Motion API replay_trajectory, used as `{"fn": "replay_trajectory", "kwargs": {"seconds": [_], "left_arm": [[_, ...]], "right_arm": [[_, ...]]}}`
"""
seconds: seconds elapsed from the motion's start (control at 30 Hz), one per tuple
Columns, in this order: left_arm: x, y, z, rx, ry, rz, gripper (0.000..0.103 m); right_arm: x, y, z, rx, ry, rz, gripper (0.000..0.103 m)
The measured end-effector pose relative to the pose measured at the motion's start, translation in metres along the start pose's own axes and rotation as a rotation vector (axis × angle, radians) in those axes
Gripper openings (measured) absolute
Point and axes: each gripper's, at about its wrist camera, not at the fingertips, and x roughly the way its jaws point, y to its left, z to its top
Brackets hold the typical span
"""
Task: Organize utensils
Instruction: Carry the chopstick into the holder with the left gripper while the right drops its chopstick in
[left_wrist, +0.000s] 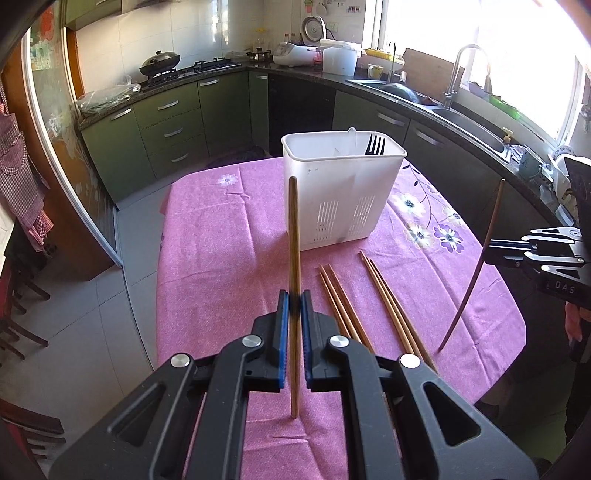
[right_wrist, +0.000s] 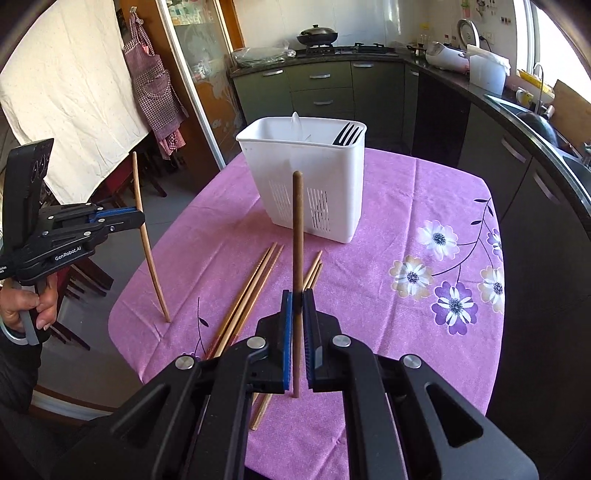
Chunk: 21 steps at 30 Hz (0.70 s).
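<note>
Both chopsticks stand upright, with the holder straight ahead on the far side.

The left gripper (left_wrist: 294, 308) is clamped on a light chopstick (left_wrist: 294, 236) and the right gripper (right_wrist: 298, 306) on a darker chopstick (right_wrist: 297, 236), long axes near vertical, tips at the pink tablecloth (left_wrist: 221, 236). The white utensil holder (left_wrist: 341, 184) sits beyond both, about equally near; loose chopsticks (left_wrist: 384, 295) lie flat between.

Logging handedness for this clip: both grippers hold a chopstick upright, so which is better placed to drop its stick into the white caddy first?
Marginally the left gripper: its chopstick lines up just before the caddy, while the right gripper sits off to the side.
</note>
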Motion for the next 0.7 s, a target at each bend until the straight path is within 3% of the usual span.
{"fn": "replay_trajectory", "kwargs": {"seconds": [0.7], "left_arm": [[-0.011, -0.003, 0.007, 0.011, -0.023, -0.013, 0.007]], "right_arm": [[-0.012, 0.005, 0.006, -0.017, -0.047, 0.001, 0.007]]}}
